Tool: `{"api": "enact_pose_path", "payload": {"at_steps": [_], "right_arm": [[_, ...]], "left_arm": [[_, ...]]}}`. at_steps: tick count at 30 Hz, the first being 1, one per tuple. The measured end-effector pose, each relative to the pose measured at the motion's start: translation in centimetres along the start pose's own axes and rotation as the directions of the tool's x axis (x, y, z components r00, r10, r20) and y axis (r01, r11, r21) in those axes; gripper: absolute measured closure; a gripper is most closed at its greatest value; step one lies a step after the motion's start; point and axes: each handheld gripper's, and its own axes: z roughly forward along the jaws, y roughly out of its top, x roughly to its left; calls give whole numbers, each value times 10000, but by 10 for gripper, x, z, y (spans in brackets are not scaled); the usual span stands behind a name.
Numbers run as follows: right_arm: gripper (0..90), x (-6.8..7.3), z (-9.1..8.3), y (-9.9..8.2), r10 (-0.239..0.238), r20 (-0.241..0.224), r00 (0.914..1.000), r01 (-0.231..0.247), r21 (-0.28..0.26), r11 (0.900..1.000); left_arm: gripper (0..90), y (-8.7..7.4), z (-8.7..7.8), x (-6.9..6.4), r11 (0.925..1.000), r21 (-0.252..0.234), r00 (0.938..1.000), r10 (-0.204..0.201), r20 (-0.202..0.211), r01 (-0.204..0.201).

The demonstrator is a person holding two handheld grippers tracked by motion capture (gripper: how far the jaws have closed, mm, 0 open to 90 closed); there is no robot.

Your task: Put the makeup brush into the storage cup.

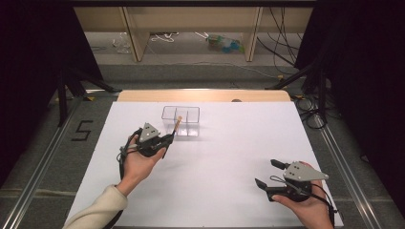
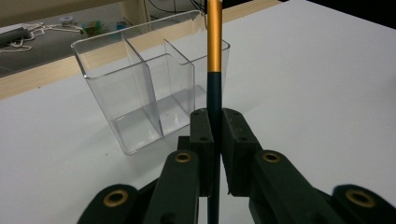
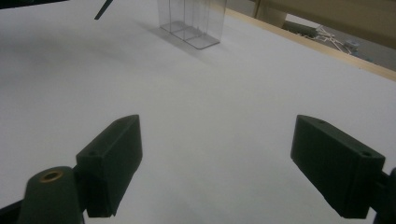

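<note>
Two jaws of left gripper (image 2: 215, 154) pinch slim dark pen with gold upper barrel (image 2: 214, 70), upright, just in front of clear plastic three-compartment organizer (image 2: 140, 88). Right gripper (image 3: 217, 163) spread wide, empty, well apart from organizer.

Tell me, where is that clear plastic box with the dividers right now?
In the high view the clear box stands on the white table, toward its far edge and left of centre, just beyond the left hand-held gripper and its pen.
</note>
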Motion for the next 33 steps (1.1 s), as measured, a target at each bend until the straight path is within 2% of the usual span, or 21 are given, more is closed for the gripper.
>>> {"api": "enact_pose_path", "payload": {"at_steps": [8, 29, 31, 33], "right_arm": [[177, 0, 0, 0, 7, 36, 10000, -6, -37, 10000], [177, 0, 0, 0, 20, 53, 10000, -19, -64, 10000], [176, 0, -1, 0, 13, 88, 10000, -14, 87, 10000], [177, 0, 0, 0, 20, 40, 10000, -20, -86, 10000]], "left_arm": [[834, 2, 0, -1, 9996, -293, 10000, -49, -39, 48], [834, 8, 3, -1, 9977, -672, 9999, -112, -70, 107], [834, 9, 3, -1, 9974, -710, 9999, -108, -94, 101], [834, 9, 3, -1, 9972, -731, 9998, -162, -106, 153]]}}
